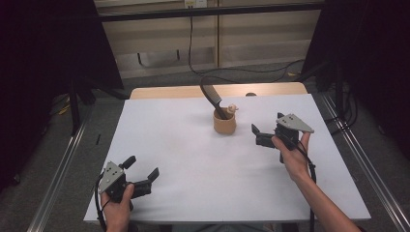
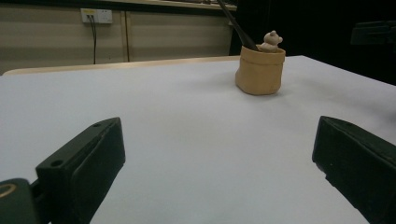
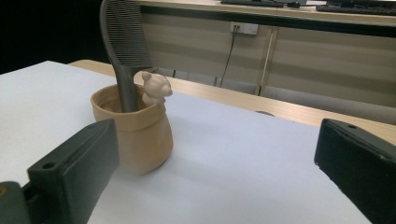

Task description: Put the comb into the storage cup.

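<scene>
A tan pouch-shaped cup stands on the white table sheet, right of centre and towards the back. A dark comb leans out of the cup to the left, and a small beige bear figure sits at its rim. My right gripper hovers just right of the cup, open and empty, pointing at it. My left gripper rests near the front left corner, open and empty. The right gripper view has the cup, comb and bear close, by the left jaw. From the left gripper the cup is far off.
A strip of wooden tabletop shows behind the sheet. Beyond it are a pale wall panel and a hanging cable. Metal rails run along both sides of the table, with dark curtains behind.
</scene>
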Motion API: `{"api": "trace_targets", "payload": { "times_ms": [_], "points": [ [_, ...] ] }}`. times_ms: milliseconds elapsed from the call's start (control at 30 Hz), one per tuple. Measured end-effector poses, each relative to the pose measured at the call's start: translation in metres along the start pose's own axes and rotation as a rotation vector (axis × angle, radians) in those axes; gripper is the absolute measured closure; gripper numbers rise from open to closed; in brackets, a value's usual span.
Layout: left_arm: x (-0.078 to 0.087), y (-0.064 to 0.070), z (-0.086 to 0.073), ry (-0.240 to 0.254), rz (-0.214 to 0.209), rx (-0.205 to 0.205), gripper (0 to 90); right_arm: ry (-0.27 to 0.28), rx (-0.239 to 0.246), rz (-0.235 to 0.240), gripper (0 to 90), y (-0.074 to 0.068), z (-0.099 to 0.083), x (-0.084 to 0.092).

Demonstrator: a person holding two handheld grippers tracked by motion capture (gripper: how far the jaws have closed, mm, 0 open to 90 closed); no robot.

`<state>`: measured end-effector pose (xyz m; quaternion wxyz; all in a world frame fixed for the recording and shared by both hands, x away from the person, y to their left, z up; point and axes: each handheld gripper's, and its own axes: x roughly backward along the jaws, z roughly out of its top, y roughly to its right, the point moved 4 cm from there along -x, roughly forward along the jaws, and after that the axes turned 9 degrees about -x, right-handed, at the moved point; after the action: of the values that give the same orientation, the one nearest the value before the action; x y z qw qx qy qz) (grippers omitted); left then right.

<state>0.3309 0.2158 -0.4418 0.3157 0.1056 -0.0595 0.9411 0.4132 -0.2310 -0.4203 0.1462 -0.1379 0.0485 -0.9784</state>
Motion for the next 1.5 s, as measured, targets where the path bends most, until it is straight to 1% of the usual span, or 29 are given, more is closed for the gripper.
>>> {"api": "trace_targets", "payload": {
  "times_ms": [100,133,167,267,300,333,367,400,467,500,600,633,700,767,833,900,933,1000,1033,1067,1100,1133,1267,1367,1400,1500],
  "points": [
    [0.001,0.0,0.0,0.006,0.01,0.006,2.7,0.008,-0.002,-0.007,0.0,0.005,-0.005,0.009],
    [0.001,0.0,0.0,0.006,0.01,0.006,2.8,0.008,-0.002,-0.007,0.0,0.005,-0.005,0.009],
    [0.001,-0.001,0.001,0.007,0.02,0.0,2.8,0.01,-0.008,-0.018,0.0,0.008,-0.008,0.013],
    [0.002,-0.002,0.001,0.002,0.022,0.004,2.7,0.014,-0.007,-0.021,0.3,0.011,-0.01,0.016],
    [0.002,-0.002,0.001,0.002,0.023,0.001,2.7,0.019,-0.004,-0.026,0.8,0.012,-0.01,0.019],
    [0.002,-0.002,0.001,0.005,0.025,-0.001,2.8,0.044,0.003,-0.044,0.0,0.013,-0.009,0.025],
    [0.002,-0.002,0.001,0.005,0.025,-0.001,2.8,0.044,0.003,-0.044,0.0,0.013,-0.009,0.025],
    [0.002,-0.003,0.001,0.003,0.026,-0.001,2.8,0.06,-0.003,-0.045,0.0,0.015,-0.009,0.03],
    [0.002,-0.002,0.001,0.004,0.027,-0.002,2.8,0.062,-0.005,-0.04,0.0,0.015,-0.009,0.031],
    [0.002,-0.002,0.001,0.008,0.03,-0.003,2.8,0.065,-0.011,-0.039,0.0,0.016,-0.01,0.037],
    [0.003,-0.002,0.002,0.019,0.036,-0.009,2.8,0.069,-0.018,-0.036,0.0,0.017,-0.011,0.041],
    [0.004,-0.001,0.002,0.021,0.041,-0.005,2.9,0.071,-0.027,-0.042,0.2,0.018,-0.011,0.044],
    [0.004,-0.002,0.002,0.021,0.042,-0.008,2.9,0.077,-0.029,-0.05,0.3,0.02,-0.013,0.05],
    [0.004,-0.002,0.002,0.018,0.041,-0.01,2.9,0.079,-0.032,-0.053,0.2,0.02,-0.013,0.052],
    [0.003,-0.001,0.002,0.02,0.042,-0.007,3.0,0.081,-0.034,-0.056,0.2,0.021,-0.015,0.058],
    [0.003,-0.001,0.002,0.013,0.037,-0.013,3.0,0.086,-0.034,-0.058,0.2,0.021,-0.015,0.059],
    [0.003,-0.001,0.002,0.014,0.041,-0.009,3.0,0.095,-0.03,-0.062,0.2,0.022,-0.015,0.063],
    [0.002,-0.002,0.001,0.007,0.041,-0.001,3.0,0.095,-0.029,-0.066,0.3,0.022,-0.014,0.065],
    [0.002,-0.002,0.001,0.008,0.042,0.004,3.0,0.103,-0.021,-0.071,0.2,0.023,-0.014,0.067],
    [0.003,-0.002,0.0,0.009,0.044,0.005,2.9,0.105,-0.035,-0.078,0.2,0.026,-0.015,0.071],
    [0.003,-0.002,0.0,0.009,0.044,0.005,2.9,0.105,-0.035,-0.078,0.2,0.026,-0.015,0.071],
    [0.003,-0.002,0.001,0.01,0.043,0.008,3.0,0.108,-0.032,-0.088,0.2,0.028,-0.017,0.074],
    [0.003,-0.002,0.001,0.012,0.043,0.007,3.0,0.104,-0.036,-0.092,0.2,0.029,-0.021,0.078],
    [0.004,-0.001,0.002,0.021,0.047,0.004,3.0,0.1,-0.042,-0.096,0.3,0.03,-0.024,0.083],
    [0.005,-0.001,0.002,0.021,0.046,0.004,3.0,0.1,-0.039,-0.1,0.2,0.031,-0.025,0.087],
    [0.005,-0.001,0.002,0.021,0.047,0.005,3.0,0.103,-0.038,-0.104,0.2,0.032,-0.027,0.092]
  ]
}}
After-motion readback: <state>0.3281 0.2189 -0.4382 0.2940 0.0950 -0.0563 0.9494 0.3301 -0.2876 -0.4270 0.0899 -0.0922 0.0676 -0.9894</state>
